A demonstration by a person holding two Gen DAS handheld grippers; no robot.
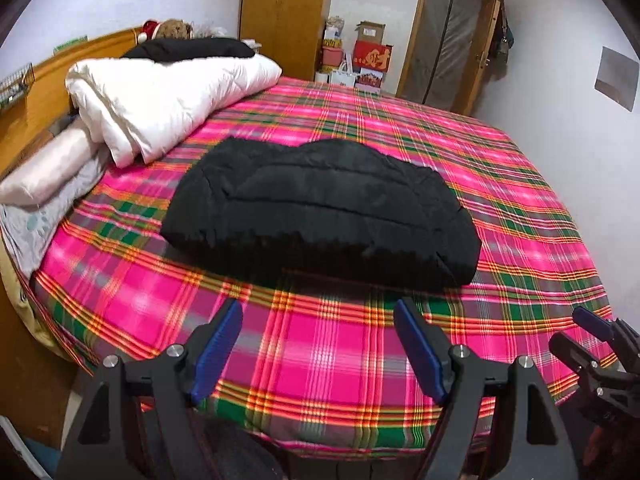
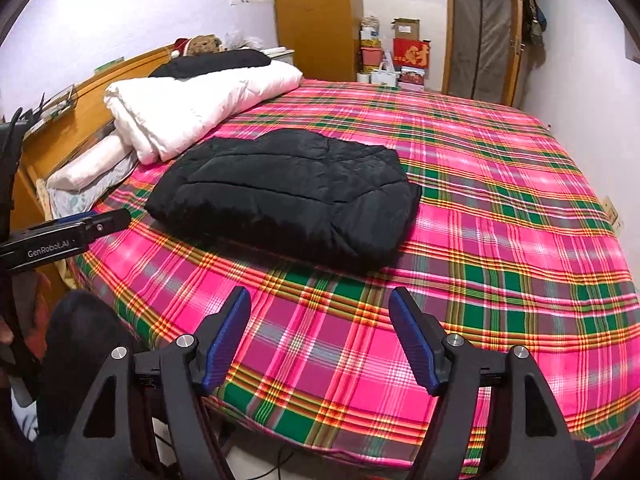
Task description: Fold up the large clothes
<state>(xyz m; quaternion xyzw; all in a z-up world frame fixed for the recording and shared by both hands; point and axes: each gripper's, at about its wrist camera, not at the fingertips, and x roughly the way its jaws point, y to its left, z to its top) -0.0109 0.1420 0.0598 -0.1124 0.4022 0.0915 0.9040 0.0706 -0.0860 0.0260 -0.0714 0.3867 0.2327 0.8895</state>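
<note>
Folding looks done, or very nearly done, for this one big piece. The puffy black quilted jacket (image 1: 320,208) lies folded into a thick, tidy bundle on the bright pink, green and orange checked bed sheet (image 1: 500,200), about in the middle of the bed.

Your left gripper (image 1: 319,344) hangs over the sheet on your side of the jacket, apart from it. Its two blue pads (image 1: 218,344) stand wide apart, and nothing is between them. Your right gripper (image 2: 320,336) is the same: wide open, empty, over the sheet on your side of the jacket and not touching it. You are not holding any cloth at all.

Past the jacket, toward the wooden headboard (image 2: 132,68), lies a rolled white quilt (image 2: 192,108) with another black cloth (image 2: 216,62) on top of it. You cannot tell from here if that black cloth is folded.

So my guess is that you are between steps. Look at the jacket first. If an edge sticks out or a side puffs up, come in low, pinch that edge and tuck it flat. If it looks neat, leave it alone and reach past it for the next big thing. Keep both grippers open until they are right at the cloth.
</note>
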